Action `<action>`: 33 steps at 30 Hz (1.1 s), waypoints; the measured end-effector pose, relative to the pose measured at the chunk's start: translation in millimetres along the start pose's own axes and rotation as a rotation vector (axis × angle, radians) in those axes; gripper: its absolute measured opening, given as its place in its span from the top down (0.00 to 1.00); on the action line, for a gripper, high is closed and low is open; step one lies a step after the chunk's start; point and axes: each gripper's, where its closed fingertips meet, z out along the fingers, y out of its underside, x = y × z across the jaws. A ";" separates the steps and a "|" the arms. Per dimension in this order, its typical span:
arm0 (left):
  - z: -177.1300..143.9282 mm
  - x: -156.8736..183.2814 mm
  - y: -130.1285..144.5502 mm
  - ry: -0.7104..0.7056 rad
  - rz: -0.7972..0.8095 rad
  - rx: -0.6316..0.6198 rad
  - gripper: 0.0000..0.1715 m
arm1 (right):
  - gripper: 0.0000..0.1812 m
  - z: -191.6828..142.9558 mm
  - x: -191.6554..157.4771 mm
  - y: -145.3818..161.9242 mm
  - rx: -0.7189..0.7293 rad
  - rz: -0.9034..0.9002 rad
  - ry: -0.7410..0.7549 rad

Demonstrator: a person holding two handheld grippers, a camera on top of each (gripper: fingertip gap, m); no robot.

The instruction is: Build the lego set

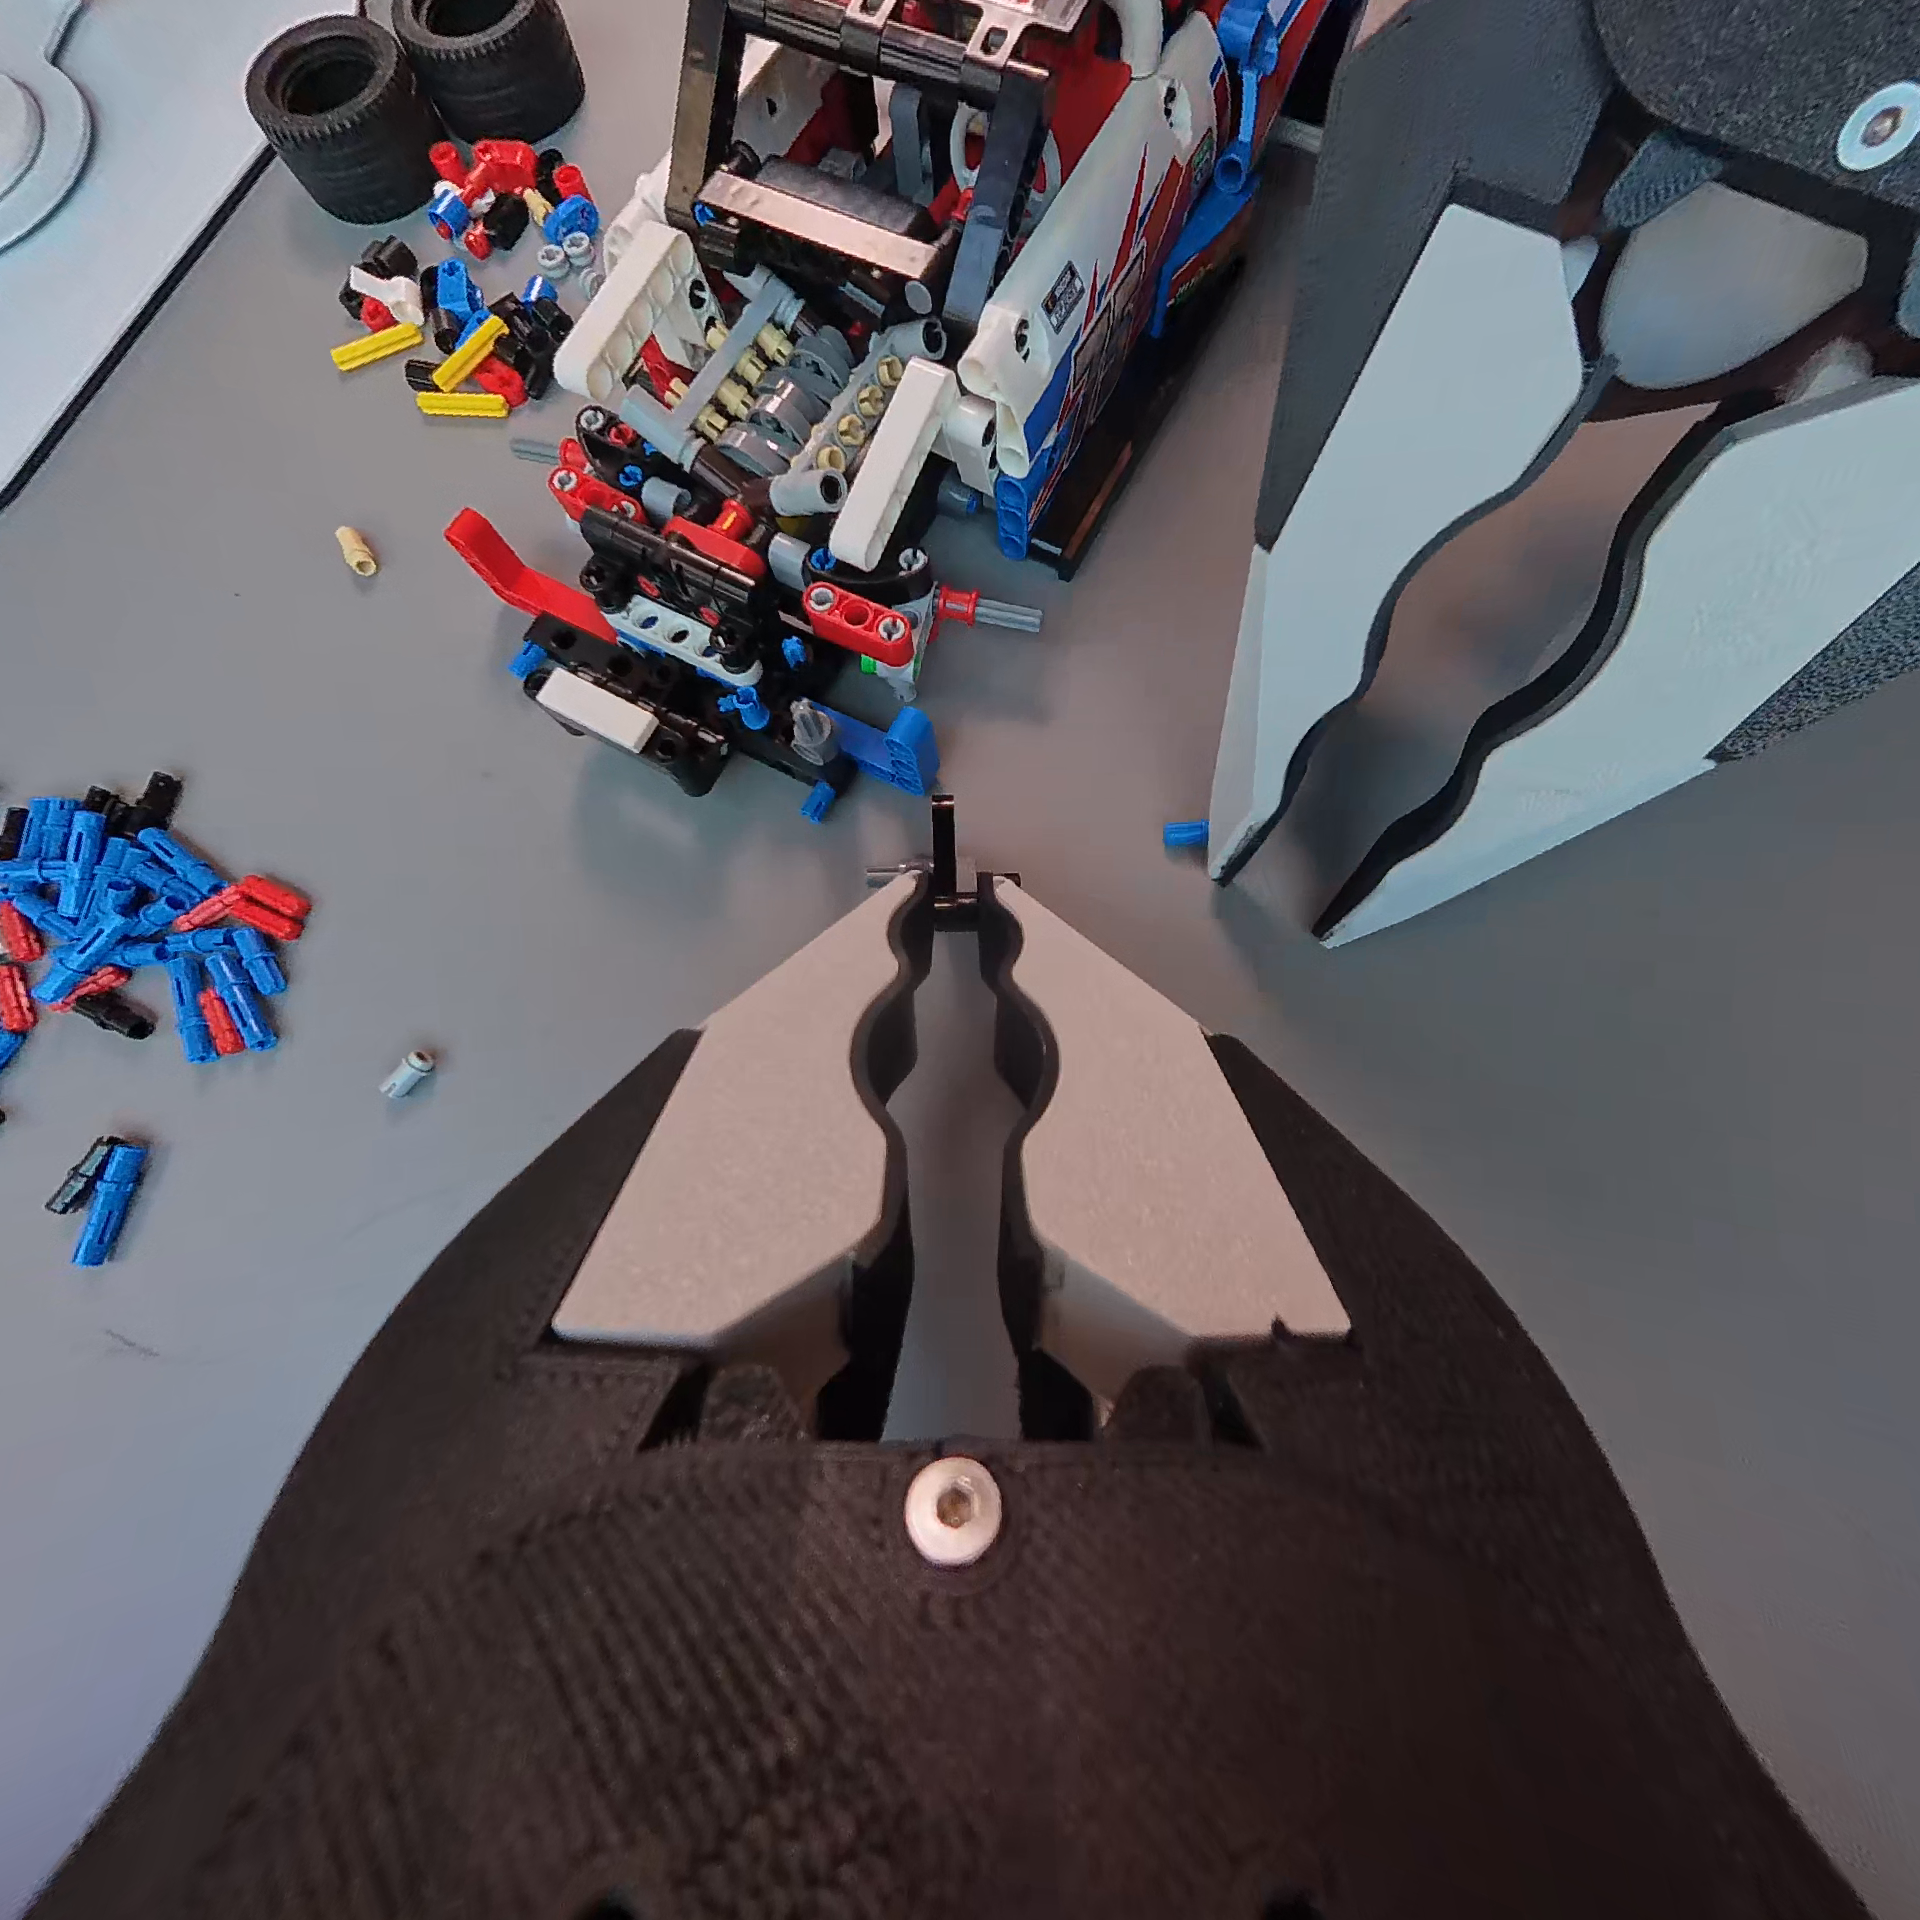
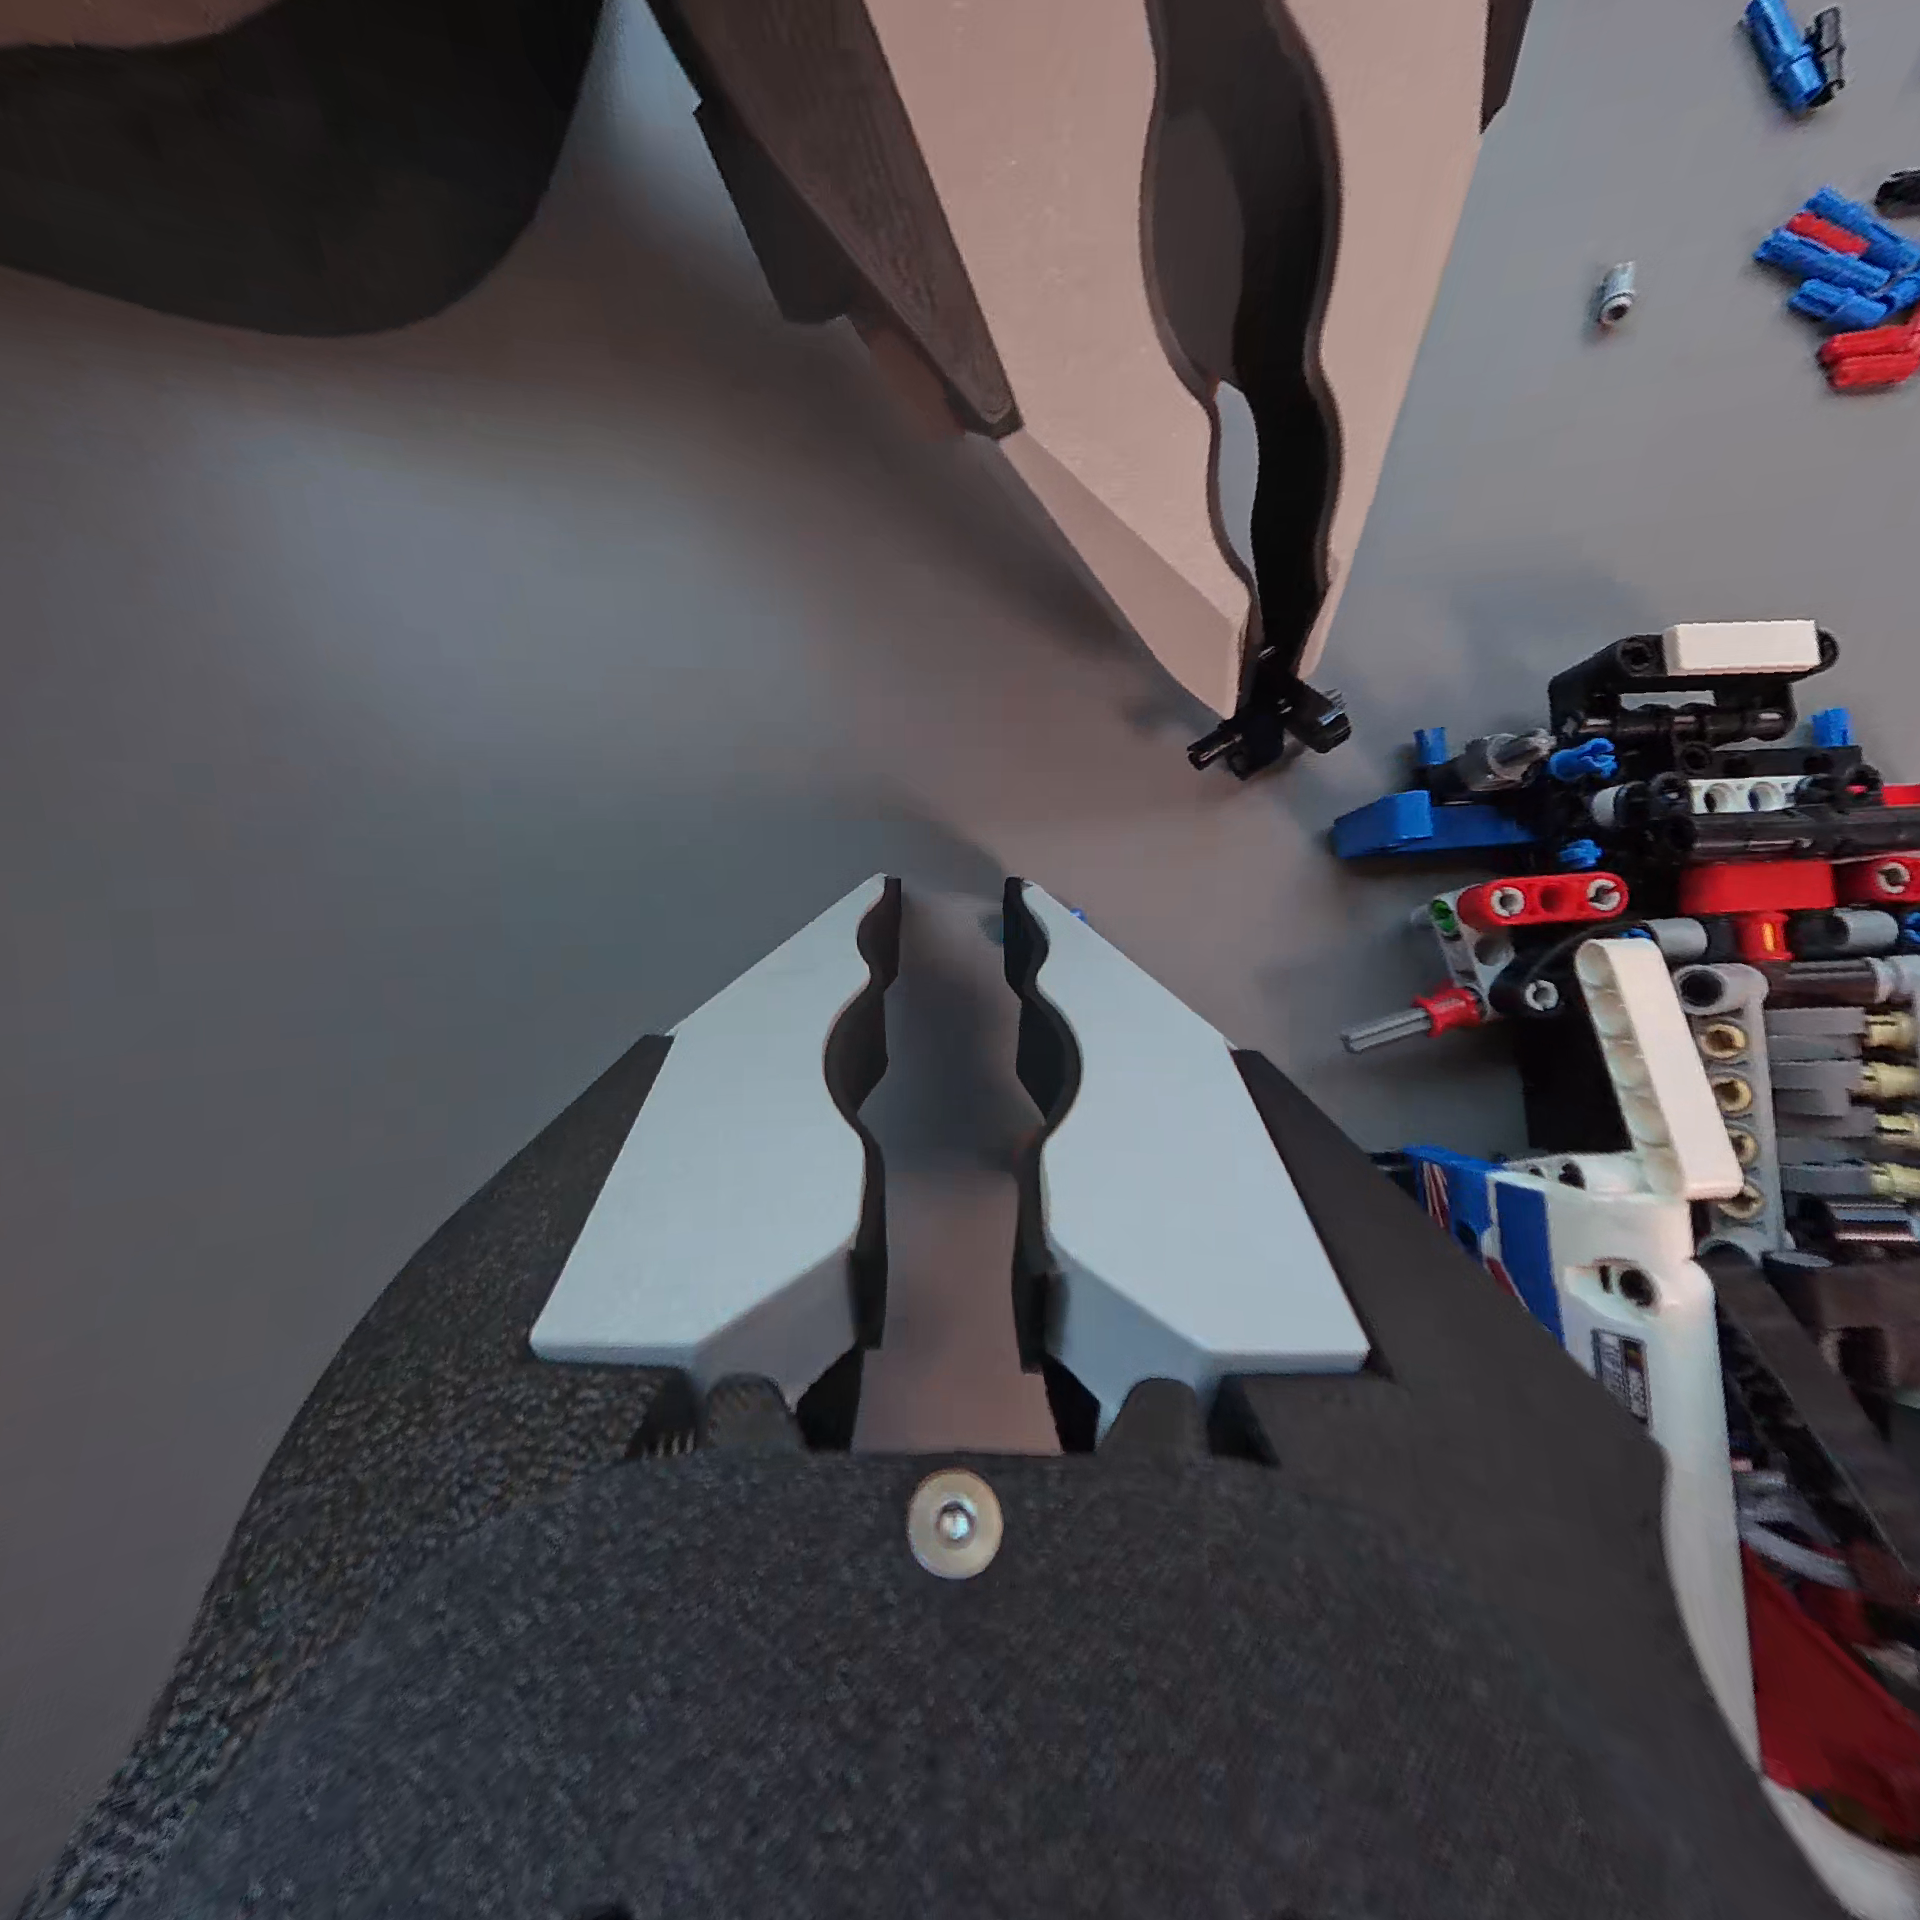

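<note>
A: While the left wrist view is up, go. What's the left gripper (image 1: 943, 883) doing?

B: Clenched on a small black connector piece (image 1: 943, 862); the piece sticks out past the tips, just short of the car model's (image 1: 831, 416) blue front corner. The model, red, white, blue and black, sits on the grey table (image 1: 1455, 1247).

A: Other gripper there?

B: Right gripper (image 1: 1273, 904), right of the model, tips down at the table, fingers slightly apart, nothing between them. One blue pin (image 1: 1184, 831) lies just beside its tips.

A: Loose parts?

B: Two black tyres (image 1: 416, 104) upper left of the model, a mixed pile of small parts (image 1: 468, 281) between tyres and model, a heap of blue and red pins (image 1: 135, 935) well left of the model. One tan pin (image 1: 358, 549) and one light grey bush (image 1: 410, 1070) lie alone left of it.

A: Right wrist view.

B: Right gripper (image 2: 951, 888) released, a gap between the fingers, empty, over bare table left of the model (image 2: 1662, 987). Left gripper (image 2: 1273, 665) comes down from the top, gripping the black connector piece (image 2: 1262, 727) just left of the model's front end. Blue and red pins (image 2: 1849, 281) above the model, top right.
</note>
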 end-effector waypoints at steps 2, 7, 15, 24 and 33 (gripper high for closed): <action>0.0 0.1 0.2 -0.001 0.003 -0.001 0.96 | 0.91 -2.6 -3.7 4.4 -0.011 0.004 -0.006; 0.3 -0.1 0.2 -0.003 0.001 0.001 0.96 | 0.91 -12.4 -2.9 16.1 -0.008 0.041 0.014; 0.2 0.4 0.8 -0.006 0.005 -0.005 0.96 | 0.89 -12.5 26.5 16.4 0.025 0.197 0.120; 2.1 1.3 3.7 -0.008 0.002 -0.019 0.96 | 0.97 -9.5 28.6 15.4 -0.006 0.193 0.160; 3.8 2.9 -6.1 -0.029 0.029 0.041 0.96 | 0.99 -7.6 31.3 8.1 0.067 0.072 0.209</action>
